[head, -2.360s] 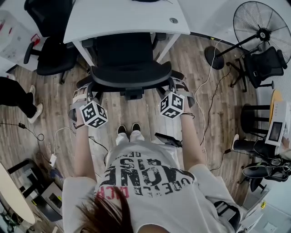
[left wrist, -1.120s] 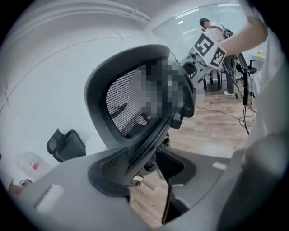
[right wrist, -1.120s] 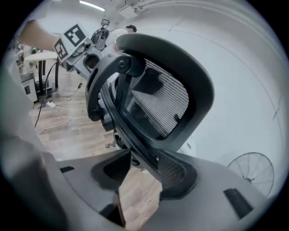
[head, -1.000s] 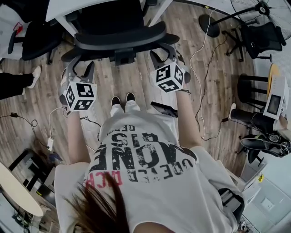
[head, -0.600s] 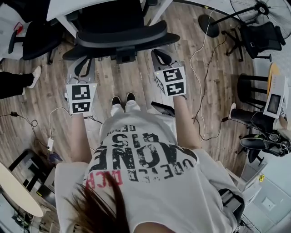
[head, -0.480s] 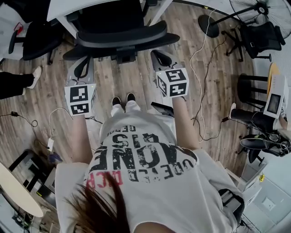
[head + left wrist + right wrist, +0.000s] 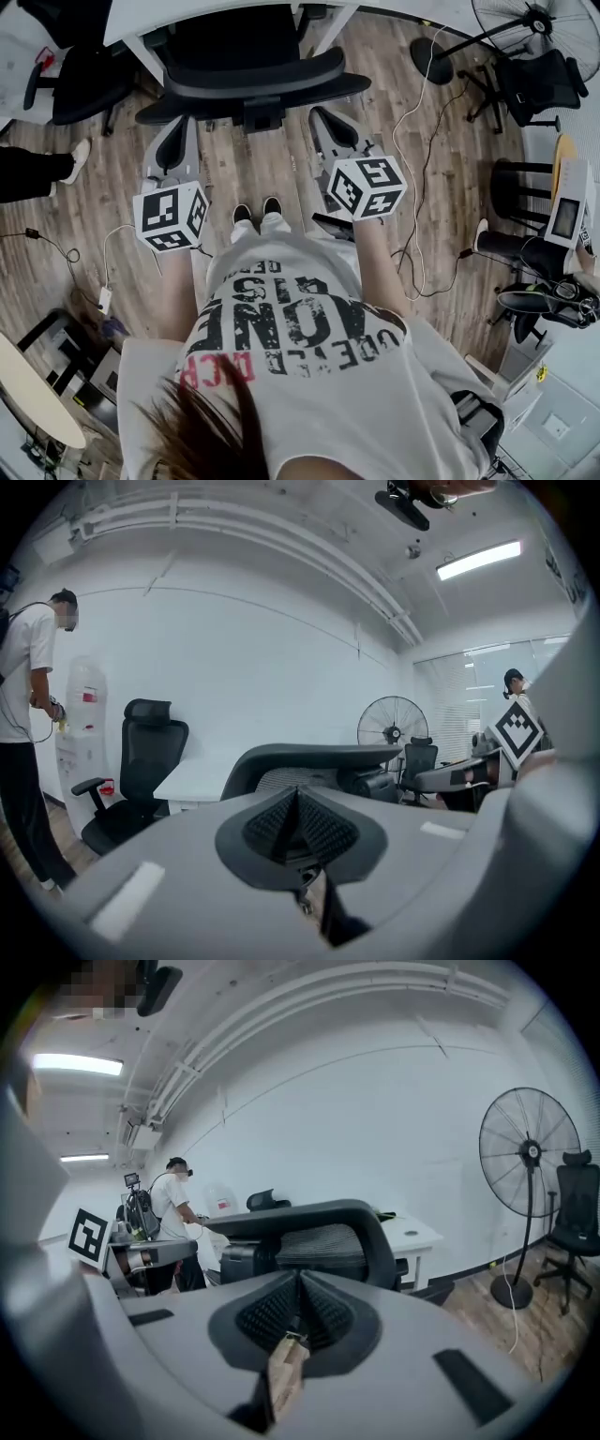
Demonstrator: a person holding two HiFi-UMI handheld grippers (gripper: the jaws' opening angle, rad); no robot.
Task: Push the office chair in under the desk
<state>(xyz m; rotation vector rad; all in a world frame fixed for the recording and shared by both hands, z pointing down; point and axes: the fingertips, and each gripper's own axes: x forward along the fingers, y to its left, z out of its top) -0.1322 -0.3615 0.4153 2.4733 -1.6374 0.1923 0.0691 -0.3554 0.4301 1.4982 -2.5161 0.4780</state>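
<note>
The chair (image 7: 253,80) stands tucked under the desk (image 7: 197,17). The left gripper (image 7: 176,133) and right gripper (image 7: 325,120), earlier against the backrest, now sit farther from the desk. Their jaws have just been closing and are fully together, holding nothing.

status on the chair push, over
Shut and empty: left tongs, right tongs, both off the chair. It sits in under the desk, backrest at the edge. Nothing seen blocking.

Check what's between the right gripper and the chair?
Nothing: the head view shows only a strip of bare floor between right gripper and chair.
</note>
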